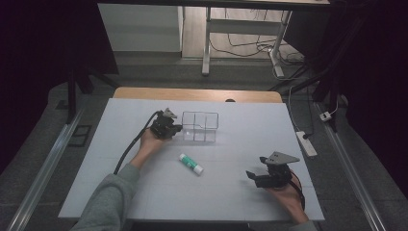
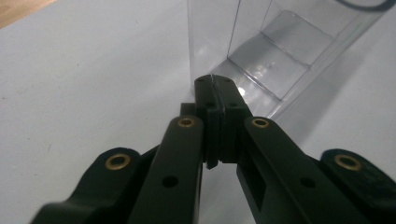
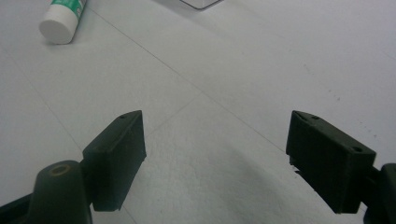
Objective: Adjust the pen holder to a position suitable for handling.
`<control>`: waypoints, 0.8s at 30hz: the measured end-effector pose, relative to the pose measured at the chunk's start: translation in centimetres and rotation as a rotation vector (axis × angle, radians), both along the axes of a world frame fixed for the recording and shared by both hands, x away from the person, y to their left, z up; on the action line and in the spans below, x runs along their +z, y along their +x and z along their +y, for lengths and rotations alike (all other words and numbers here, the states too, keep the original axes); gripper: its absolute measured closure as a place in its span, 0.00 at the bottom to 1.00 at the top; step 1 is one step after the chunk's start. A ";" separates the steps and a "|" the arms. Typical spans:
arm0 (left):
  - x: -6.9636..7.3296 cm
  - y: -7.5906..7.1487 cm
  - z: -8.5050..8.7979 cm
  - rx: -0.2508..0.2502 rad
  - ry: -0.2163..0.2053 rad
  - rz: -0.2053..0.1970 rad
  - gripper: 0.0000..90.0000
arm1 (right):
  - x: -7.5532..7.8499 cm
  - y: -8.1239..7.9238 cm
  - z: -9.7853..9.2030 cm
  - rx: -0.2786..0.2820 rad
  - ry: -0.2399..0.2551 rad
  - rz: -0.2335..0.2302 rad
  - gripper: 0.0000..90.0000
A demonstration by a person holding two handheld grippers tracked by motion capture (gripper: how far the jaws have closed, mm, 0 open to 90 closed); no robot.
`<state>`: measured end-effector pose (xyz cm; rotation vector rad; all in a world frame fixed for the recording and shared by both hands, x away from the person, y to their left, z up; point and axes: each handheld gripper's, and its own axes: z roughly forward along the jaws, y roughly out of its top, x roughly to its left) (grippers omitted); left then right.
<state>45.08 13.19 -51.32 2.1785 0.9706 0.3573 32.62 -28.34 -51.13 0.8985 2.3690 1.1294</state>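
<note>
A clear plastic box (image 1: 200,126) with compartments stands at the middle back of the white table (image 1: 144,192). My left gripper (image 1: 177,129) is at its left side. In the left gripper view the jaws (image 2: 215,86) are closed together on a thin edge of the clear box (image 2: 280,51). A white glue stick (image 1: 191,163) with a green label lies flat in front of the box. My right gripper (image 1: 255,177) rests near the front right of the table, open, with nothing between its fingers. In the right gripper view the gripper (image 3: 215,126) faces bare table, with the glue stick (image 3: 63,21) at the upper left.
A wooden strip (image 1: 197,94) runs along the table's far edge. A white power strip (image 1: 306,143) lies on the floor to the right. Metal rails (image 1: 45,168) flank the table, and desk legs (image 1: 207,48) stand beyond it.
</note>
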 end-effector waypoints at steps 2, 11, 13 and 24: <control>-0.1 0.0 0.1 -0.007 -0.006 0.010 0.99 | 0.0 0.0 0.0 0.000 0.000 0.000 0.21; -0.3 -0.1 -0.2 -0.016 0.013 0.021 0.99 | 0.0 0.1 0.0 0.000 -0.005 0.000 0.21; -0.3 -0.1 -0.4 -0.018 0.012 0.014 0.99 | 0.0 0.1 0.0 0.000 -0.004 0.000 0.21; 2.2 -1.4 1.1 -0.041 -0.030 -0.033 0.91 | 0.0 0.2 0.0 0.002 -0.004 0.000 0.21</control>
